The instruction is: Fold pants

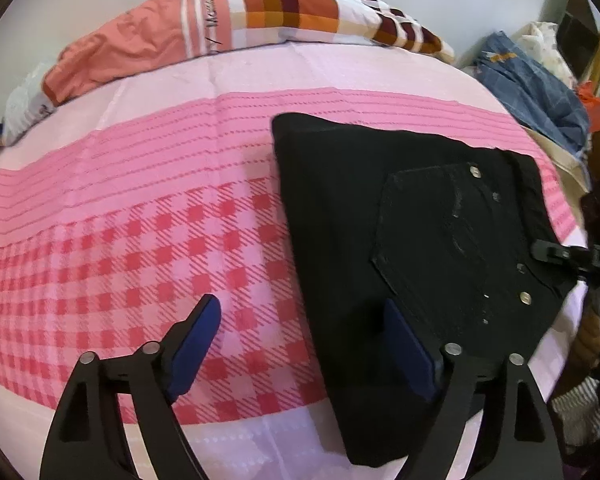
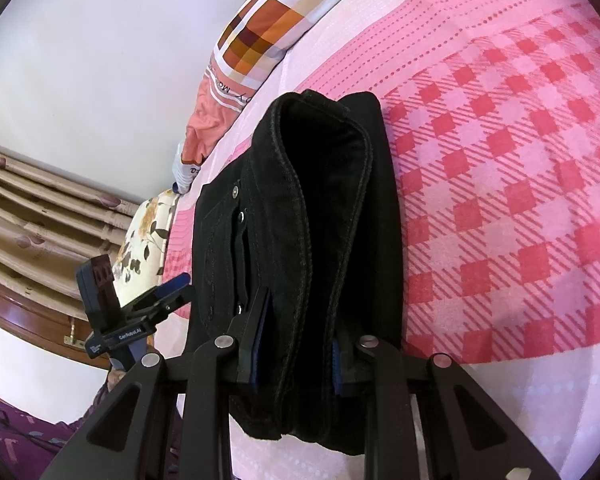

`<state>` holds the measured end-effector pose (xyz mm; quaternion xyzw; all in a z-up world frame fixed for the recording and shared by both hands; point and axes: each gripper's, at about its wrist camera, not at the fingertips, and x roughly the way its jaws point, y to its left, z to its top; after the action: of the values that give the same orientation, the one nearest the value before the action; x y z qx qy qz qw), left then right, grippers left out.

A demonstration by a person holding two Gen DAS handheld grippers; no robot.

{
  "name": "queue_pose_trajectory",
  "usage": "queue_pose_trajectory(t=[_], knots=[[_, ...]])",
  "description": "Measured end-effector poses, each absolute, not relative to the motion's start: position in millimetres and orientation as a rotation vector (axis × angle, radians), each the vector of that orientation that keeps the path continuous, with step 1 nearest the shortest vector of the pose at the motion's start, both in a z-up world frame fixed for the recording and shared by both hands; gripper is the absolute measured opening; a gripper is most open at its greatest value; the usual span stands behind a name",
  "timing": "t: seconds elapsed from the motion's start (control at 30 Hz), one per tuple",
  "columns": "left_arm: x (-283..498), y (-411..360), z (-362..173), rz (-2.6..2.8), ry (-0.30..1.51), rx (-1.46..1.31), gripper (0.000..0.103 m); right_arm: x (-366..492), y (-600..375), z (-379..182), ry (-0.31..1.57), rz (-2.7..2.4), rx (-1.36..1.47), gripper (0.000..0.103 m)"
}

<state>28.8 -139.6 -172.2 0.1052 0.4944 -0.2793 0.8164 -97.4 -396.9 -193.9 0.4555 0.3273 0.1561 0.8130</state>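
- Pink bed sheet (image 1: 100, 208), checked red in its middle band, covered the bed; the pants served as landmark for everything else.
- Black pants (image 1: 412, 240) lay folded into a compact stack on the sheet, a back pocket with metal rivets facing up.
- Beyond the pants, at the head of the bed, rested a pillow (image 1: 228, 20) in salmon, white and orange-brown checks.
- Off the bed on the far side of the pants sat a heap of blue clothes (image 1: 536, 84).
- Left gripper (image 1: 300, 340) hovered above the pants' near edge, its fingers (image 1: 194, 344) spread wide and gripping nothing; one blue pad stood over the sheet, the other over the black cloth.
- Right gripper (image 2: 300, 356) was clamped on the thick rolled edge of the pants (image 2: 320, 208), its fingers (image 2: 260, 340) pressed against the fold from both sides.
- From the right wrist view, the left gripper (image 2: 172, 292) showed beside the pants, with a curtain (image 2: 40, 208) and a floral cushion (image 2: 148, 236) behind it.
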Motion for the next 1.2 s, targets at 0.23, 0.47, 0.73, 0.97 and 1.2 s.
queue_pose_trajectory(t=[0.23,0.47,0.73,0.97,1.2], knots=[[24.1,-143.0,-168.1,-0.549,0.979,0.274,0.088,-114.5,-406.1,-182.3,0.684,0.267,0.937,0.029],[26.6,-135.3,-167.7,-0.549,0.990,0.209,0.088,-137.7,-431.4,-171.7,0.613,0.165,1.041,0.048],[39.9,-116.4,-175.6,-0.585,1.050,-0.020,0.088,-129.1,-427.4,-182.1,0.620,0.159,1.061,0.073],[44.4,-114.0,-177.4,-0.533,1.040,0.031,0.088,-108.0,-404.3,-183.9,0.689,0.154,0.958,0.073],[45.4,-126.3,-176.8,-0.539,1.018,0.100,0.088,-104.9,-399.9,-185.2,0.673,0.170,0.942,0.079]])
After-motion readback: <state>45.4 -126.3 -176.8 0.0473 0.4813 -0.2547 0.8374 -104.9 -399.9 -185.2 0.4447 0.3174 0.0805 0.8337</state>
